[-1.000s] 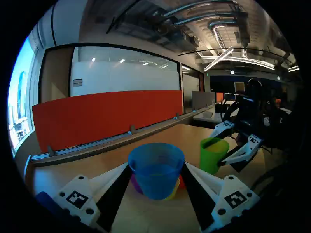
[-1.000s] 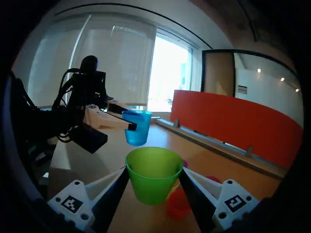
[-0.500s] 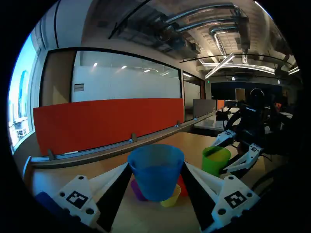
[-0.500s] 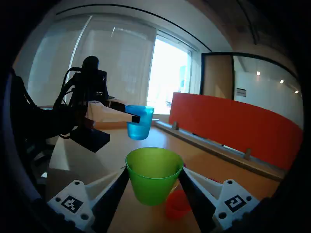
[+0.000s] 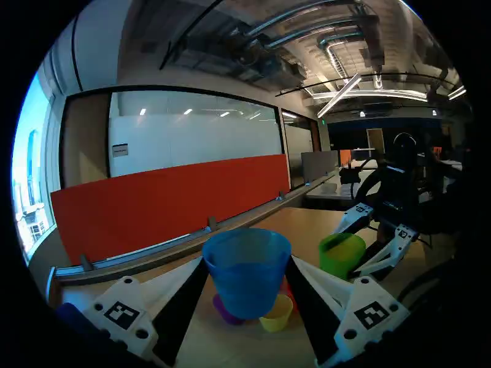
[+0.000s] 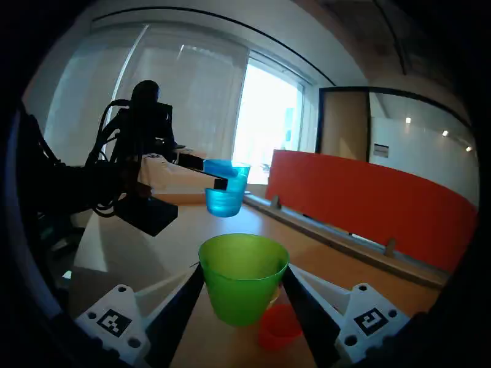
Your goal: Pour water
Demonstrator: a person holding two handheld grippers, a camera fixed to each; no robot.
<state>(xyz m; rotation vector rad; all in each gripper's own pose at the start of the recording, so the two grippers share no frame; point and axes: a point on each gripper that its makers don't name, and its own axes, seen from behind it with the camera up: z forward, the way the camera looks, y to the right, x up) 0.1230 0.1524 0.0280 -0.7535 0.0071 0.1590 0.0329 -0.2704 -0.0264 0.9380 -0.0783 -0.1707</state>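
Your left hand-held gripper is closed on a blue cup, with one finger pressing on each side. The cup stands upright and is lifted clear of the wooden table. It is translucent and its lower part looks denser, as if it holds liquid, but I cannot tell for certain.

Below the blue cup, small cups sit on the table. A yellow one and a purple one are close together.

In the left gripper view, the green cup is beyond the blue cup and to its right, well apart from it.

Your right hand-held gripper is clamped on that green cup, which is upright with its mouth open to the ceiling. A small red cup sits on the table just below it, to the right.

In the right gripper view, the blue cup hangs higher than the green cup, farther off and slightly to the left. The two rims do not touch.

An orange-red partition runs along the table's far edge.
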